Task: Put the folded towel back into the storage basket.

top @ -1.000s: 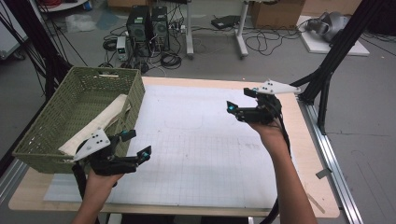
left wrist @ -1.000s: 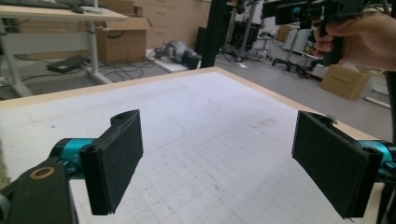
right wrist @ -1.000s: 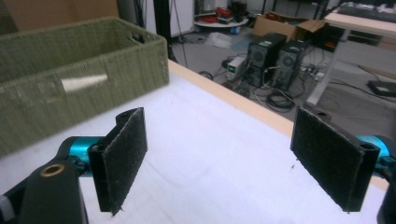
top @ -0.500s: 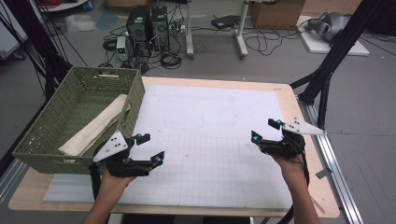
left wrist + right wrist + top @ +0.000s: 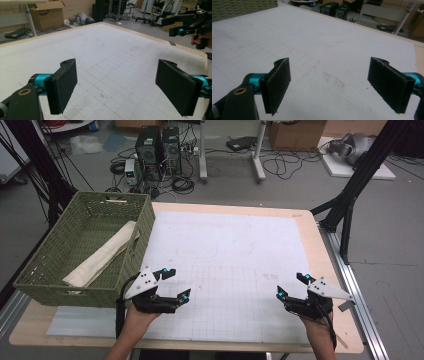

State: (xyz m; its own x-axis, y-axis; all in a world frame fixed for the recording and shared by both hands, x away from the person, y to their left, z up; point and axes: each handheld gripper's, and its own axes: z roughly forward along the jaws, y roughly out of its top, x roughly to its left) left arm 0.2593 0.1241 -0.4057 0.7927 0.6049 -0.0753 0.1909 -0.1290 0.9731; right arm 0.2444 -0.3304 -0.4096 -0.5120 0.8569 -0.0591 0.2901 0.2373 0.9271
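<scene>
My left gripper point(image 5: 174, 284) hovers low over the front left of the white grid mat point(image 5: 225, 265), just right of the green basket point(image 5: 45, 285). Its jaws stand wide apart with nothing between them, as the left gripper view point(image 5: 117, 90) confirms. My right gripper point(image 5: 291, 285) hangs over the mat's front right, open and empty too point(image 5: 329, 85). A folded beige cloth point(image 5: 102, 255) lies inside the basket, leaning up toward its right wall. The right gripper point(image 5: 186, 27) also appears far off in the left gripper view.
The woven basket stands on the table's left side, and its corner point(image 5: 242, 7) shows in the right gripper view. Black tripod legs point(image 5: 350, 195) rise beside the table's right edge. Computer towers point(image 5: 157, 145) and cables sit on the floor beyond the far edge.
Both grippers have pulled back toward the table's front edge. The left one left the basket and its cloth and moved right; the right one came down from the far right.
</scene>
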